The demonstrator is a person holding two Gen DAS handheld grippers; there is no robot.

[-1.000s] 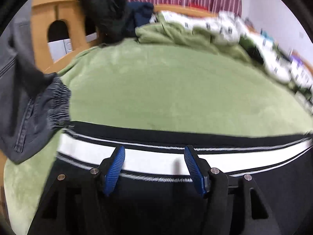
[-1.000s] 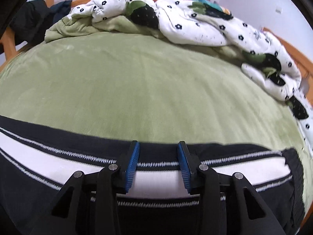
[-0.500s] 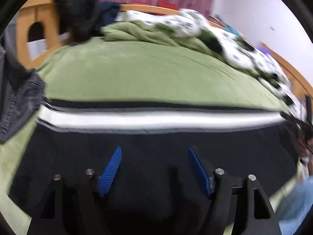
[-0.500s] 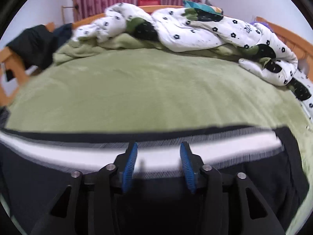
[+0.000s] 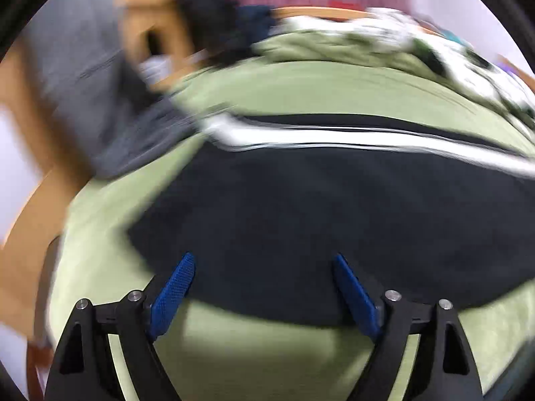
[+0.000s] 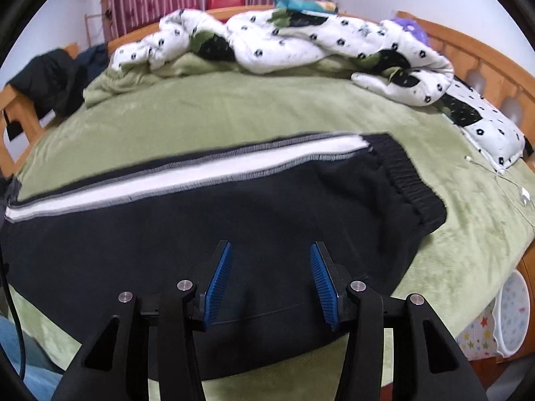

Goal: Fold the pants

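Observation:
Black pants (image 6: 207, 230) with a white side stripe (image 6: 187, 177) lie flat across the green bed, ribbed waistband (image 6: 411, 183) at the right end. They also show in the blurred left wrist view (image 5: 317, 214). My right gripper (image 6: 270, 254) is open and empty, above the pants' near edge. My left gripper (image 5: 262, 267) is open and empty, above the near edge of the pants toward their left end.
A green blanket (image 6: 267, 113) covers the bed. A white flowered duvet (image 6: 301, 40) is bunched at the back and right. Grey jeans (image 5: 100, 100) hang over the wooden bed frame (image 5: 150, 40) at left. A white tub (image 6: 515, 314) stands on the floor at right.
Both grippers have let go of the pants' striped edge and drawn back toward me. The pants now lie flat with the stripe on the far side. The left view swings fast.

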